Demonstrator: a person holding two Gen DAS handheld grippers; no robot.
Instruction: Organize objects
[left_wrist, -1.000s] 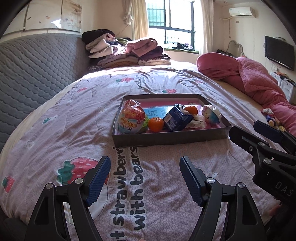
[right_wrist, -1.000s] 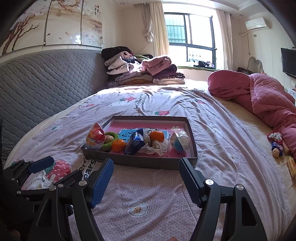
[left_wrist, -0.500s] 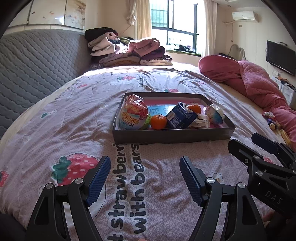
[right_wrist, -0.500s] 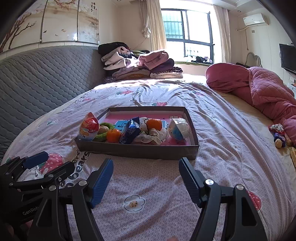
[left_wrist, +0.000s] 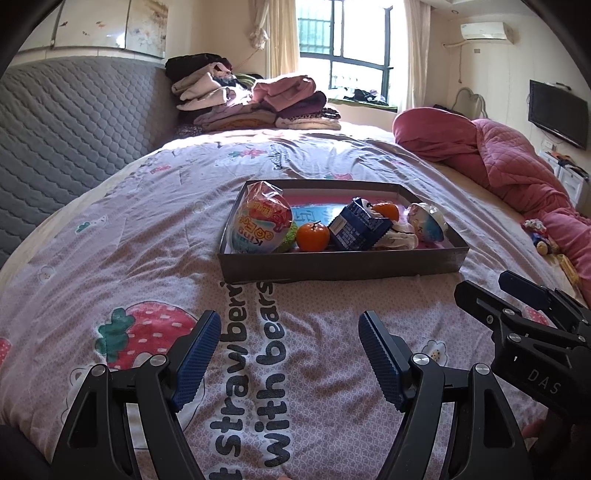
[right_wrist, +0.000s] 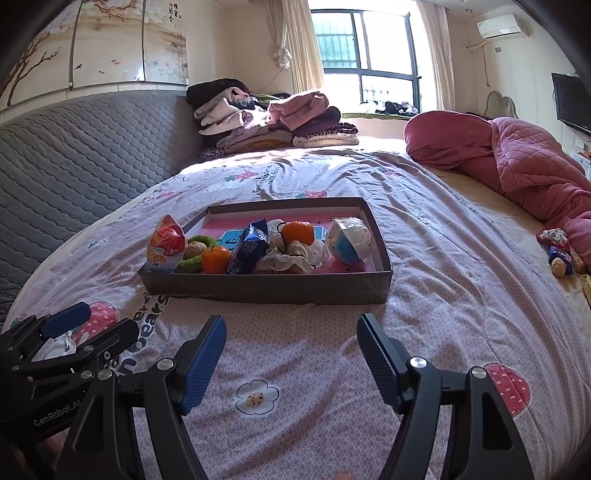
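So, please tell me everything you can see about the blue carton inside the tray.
The blue carton is a small drink-type box, seemingly of coated card, dark blue with pale print too small to read. Its top looks creased. It stands tilted near the middle of the tray, leaning beside the near orange, with white crumpled cloth against its other side. Neither gripper touches it.
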